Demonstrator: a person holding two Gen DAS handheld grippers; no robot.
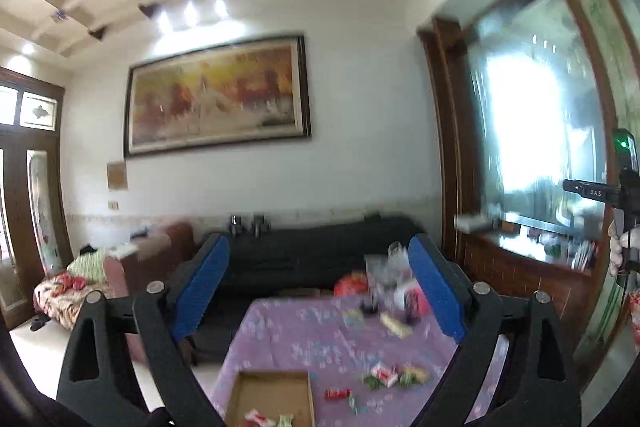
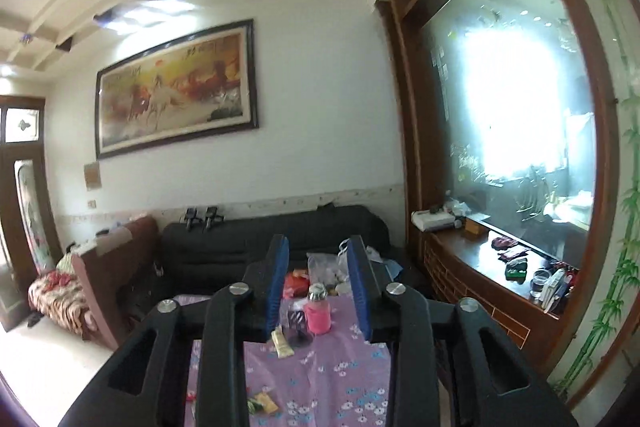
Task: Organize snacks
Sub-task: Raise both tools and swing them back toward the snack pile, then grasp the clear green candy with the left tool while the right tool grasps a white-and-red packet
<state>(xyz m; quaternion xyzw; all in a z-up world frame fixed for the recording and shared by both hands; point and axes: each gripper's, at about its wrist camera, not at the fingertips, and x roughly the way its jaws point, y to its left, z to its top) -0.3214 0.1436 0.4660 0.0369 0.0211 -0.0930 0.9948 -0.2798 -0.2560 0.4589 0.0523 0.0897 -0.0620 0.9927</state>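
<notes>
My left gripper (image 1: 318,247) is held high above the table, open wide, with nothing between its blue pads (image 1: 202,291). Below it a shallow cardboard box (image 1: 240,395) lies on the purple flowered tablecloth (image 1: 304,339), with a few wrapped snacks (image 1: 260,418) inside. Several loose snacks (image 1: 384,375) and a red one (image 1: 337,393) lie to the box's right, and a pale yellow packet (image 1: 394,323) lies farther back. My right gripper (image 2: 319,242) is open with a moderate gap and holds nothing. Under it are the yellow packet (image 2: 282,341) and small snacks (image 2: 262,403).
A pink bottle (image 2: 318,311), a red bag (image 2: 296,283) and clear plastic bags (image 2: 326,265) crowd the table's far end. A black sofa (image 2: 224,247) stands behind, with a wooden cabinet (image 2: 480,291) to the right. A hand (image 1: 618,247) holding a black device shows at the left wrist view's right edge.
</notes>
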